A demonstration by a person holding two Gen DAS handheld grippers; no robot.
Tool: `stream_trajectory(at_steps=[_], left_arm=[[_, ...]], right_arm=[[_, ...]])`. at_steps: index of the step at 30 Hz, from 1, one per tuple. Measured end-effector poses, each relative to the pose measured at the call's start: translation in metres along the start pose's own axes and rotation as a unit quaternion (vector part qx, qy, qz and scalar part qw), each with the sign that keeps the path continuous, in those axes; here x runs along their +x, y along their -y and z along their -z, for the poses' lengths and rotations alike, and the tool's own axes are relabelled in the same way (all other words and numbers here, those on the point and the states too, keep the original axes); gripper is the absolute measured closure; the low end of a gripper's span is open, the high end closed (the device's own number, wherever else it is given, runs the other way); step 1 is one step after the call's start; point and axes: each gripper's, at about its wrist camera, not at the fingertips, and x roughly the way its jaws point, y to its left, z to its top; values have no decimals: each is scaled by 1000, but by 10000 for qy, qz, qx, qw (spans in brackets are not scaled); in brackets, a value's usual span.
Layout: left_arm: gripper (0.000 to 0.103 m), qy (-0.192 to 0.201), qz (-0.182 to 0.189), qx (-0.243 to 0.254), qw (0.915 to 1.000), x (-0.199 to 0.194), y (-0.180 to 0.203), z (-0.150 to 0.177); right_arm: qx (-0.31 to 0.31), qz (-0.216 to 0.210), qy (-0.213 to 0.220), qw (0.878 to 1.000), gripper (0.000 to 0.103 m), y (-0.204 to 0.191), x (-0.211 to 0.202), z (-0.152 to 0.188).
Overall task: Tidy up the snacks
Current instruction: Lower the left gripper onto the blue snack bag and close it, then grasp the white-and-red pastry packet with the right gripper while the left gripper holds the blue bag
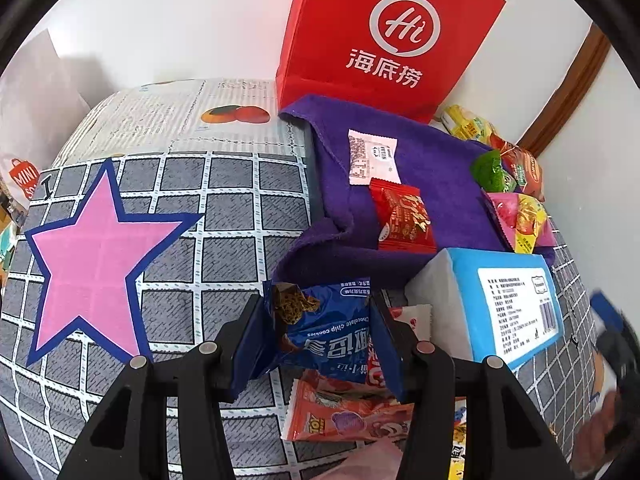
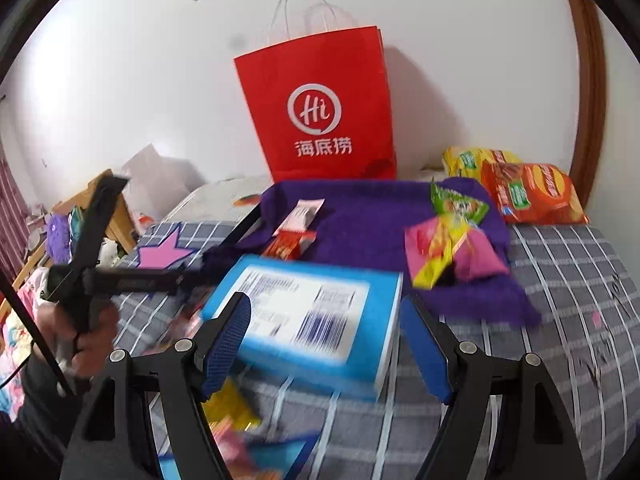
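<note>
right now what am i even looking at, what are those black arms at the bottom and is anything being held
No robot: a person holds a hand-held clamp in each hand, each with a fisheye camera looking along its two fingers. The left camera shows the left tool closed on a blue cookie packet. The right camera shows the right tool open around a blue box, not pressing it. Everything lies on a grey checked cover: a purple towel with small snack packets, and a red paper bag standing at the wall.

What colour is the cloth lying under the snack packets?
Purple; the soft purple cloth shows best in the right wrist view.
</note>
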Motion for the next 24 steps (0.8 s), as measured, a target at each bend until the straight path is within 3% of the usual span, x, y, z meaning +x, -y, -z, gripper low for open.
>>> stream_trajectory(at_steps=[6, 11, 17, 20, 24], left_arm=[[53, 2, 105, 49, 9999, -3, 3, 3], [53, -29, 191, 75, 9998, -2, 4, 3], [53, -175, 152, 44, 9997, 7, 2, 3], [53, -283, 144, 24, 9995, 13, 1, 4], [51, -348, 111, 26, 9993, 17, 1, 5]], right_arm=[[293, -67, -302, 9991, 25, -15, -27, 40], [597, 59, -691, 9958, 25, -25, -24, 73], [1029, -14, -1069, 9889, 24, -28, -6, 94], [941, 166, -1281, 9871, 24, -37, 3, 101], [913, 214, -1236, 9879, 26, -43, 5, 103]])
